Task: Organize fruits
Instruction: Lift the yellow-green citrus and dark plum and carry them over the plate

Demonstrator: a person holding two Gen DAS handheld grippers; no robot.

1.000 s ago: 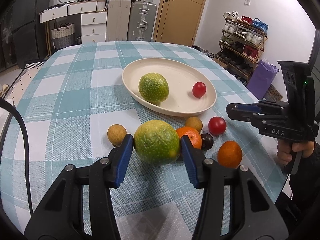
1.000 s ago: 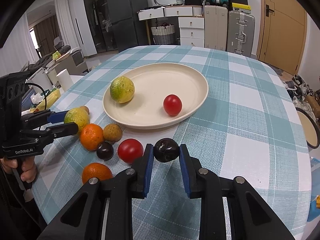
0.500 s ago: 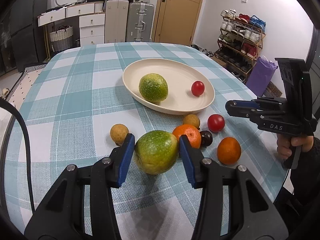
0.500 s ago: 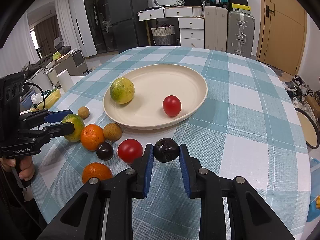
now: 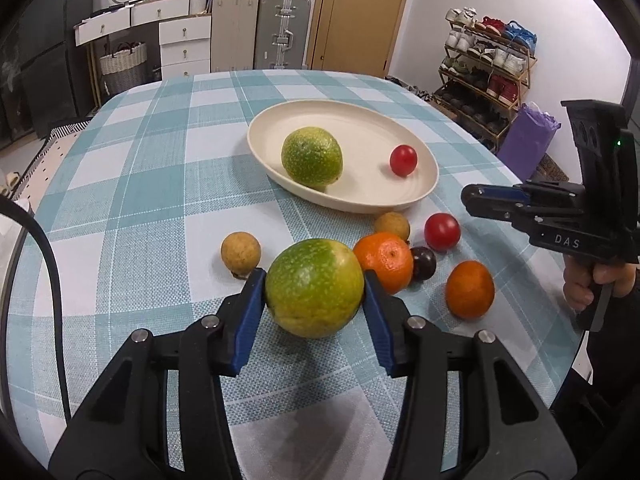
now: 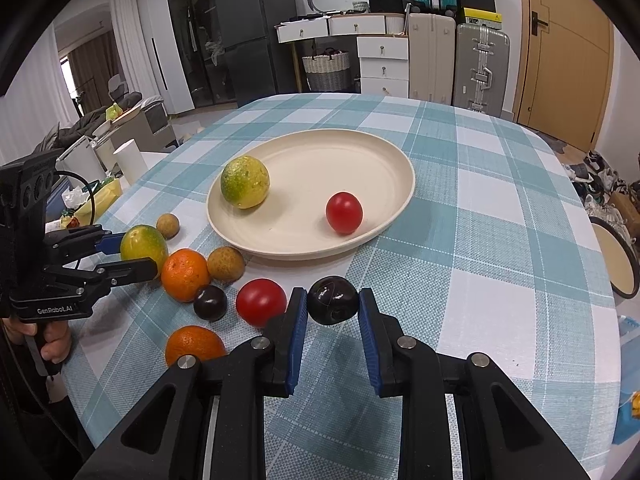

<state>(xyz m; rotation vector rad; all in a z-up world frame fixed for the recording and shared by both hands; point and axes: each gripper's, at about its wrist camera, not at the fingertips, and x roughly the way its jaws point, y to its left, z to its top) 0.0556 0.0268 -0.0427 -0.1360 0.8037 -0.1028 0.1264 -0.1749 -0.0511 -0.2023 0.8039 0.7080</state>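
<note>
Left gripper (image 5: 315, 292) — clamped on green-yellow citrus (image 5: 315, 288), lifted near loose fruit. Right gripper (image 6: 333, 304) — pinched on dark plum (image 6: 332, 300). Risk judged: round skins could be squeezed out and rolled off plate (image 6: 384, 232).

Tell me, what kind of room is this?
Probably a home dining area: a table with a checked cloth holds a plate of fruit, and behind it stand a fridge, suitcases and a shoe rack.
</note>
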